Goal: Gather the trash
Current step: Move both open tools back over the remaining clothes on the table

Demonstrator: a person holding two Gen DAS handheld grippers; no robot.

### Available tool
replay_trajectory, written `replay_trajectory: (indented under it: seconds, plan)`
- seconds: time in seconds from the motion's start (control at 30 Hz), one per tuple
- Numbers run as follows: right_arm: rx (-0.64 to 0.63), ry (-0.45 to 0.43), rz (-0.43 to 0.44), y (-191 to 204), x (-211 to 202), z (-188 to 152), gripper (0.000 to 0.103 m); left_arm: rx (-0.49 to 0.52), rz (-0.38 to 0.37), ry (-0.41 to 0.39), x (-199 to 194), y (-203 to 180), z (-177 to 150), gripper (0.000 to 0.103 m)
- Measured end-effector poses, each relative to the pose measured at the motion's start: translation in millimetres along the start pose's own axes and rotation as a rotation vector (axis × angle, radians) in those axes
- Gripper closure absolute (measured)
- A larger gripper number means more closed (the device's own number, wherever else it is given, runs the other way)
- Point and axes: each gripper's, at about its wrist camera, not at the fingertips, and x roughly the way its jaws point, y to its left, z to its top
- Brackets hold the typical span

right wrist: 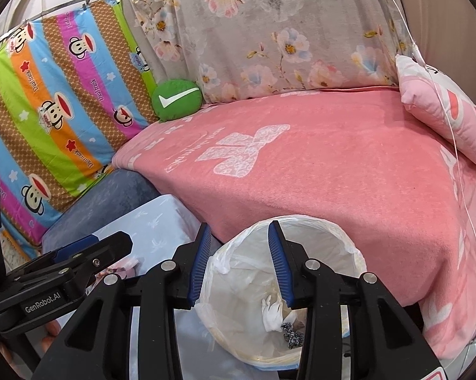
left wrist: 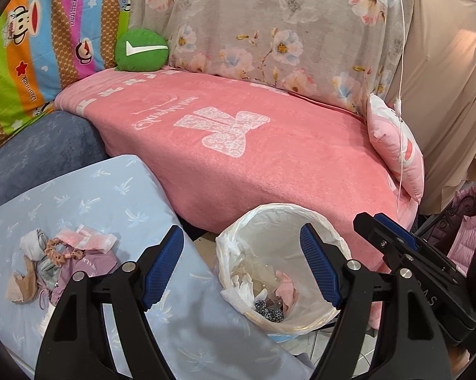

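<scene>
bin: round white plastic-lined waste bin [left wrist: 280, 272], upright, holding scraps
trash: crumpled pink, purple, beige scraps [left wrist: 60, 259], piled on pale blue cushion [left wrist: 111, 190]

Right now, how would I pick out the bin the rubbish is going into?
Find the big pink blanket over the couch. Below its front edge, beside the pale blue cushion, stands a small round bin, the only thing lined with a white plastic bag.
</scene>
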Motion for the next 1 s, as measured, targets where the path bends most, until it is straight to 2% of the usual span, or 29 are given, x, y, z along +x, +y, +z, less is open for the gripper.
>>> replay_trajectory:
  seconds: [0.47, 0.57, 0.77, 0.87, 1.0]
  plan:
    - [-0.064, 0.044, 0.060, 48.0, 2.4, -21.4, 0.065, -0.081, 0.049, 0.016, -17.4, 43.3, -22.4, 0.029]
    - [-0.077, 0.057, 0.076, 59.4, 4.1, -26.4, 0.065, -0.104, 0.077, 0.021, -21.8, 57.8, -31.2, 0.024]
    - [-0.114, 0.097, 0.120, 92.1, 9.8, -43.6, 0.065, -0.158, 0.133, 0.049, -30.0, 89.3, -52.3, 0.023]
    - [-0.133, 0.116, 0.137, 107.5, 11.9, -52.9, 0.059, -0.184, 0.171, 0.066, -33.6, 105.9, -64.4, 0.022]
    - [-0.171, 0.156, 0.164, 130.8, 16.7, -69.6, 0.059, -0.225, 0.218, 0.100, -37.9, 132.6, -84.4, 0.021]
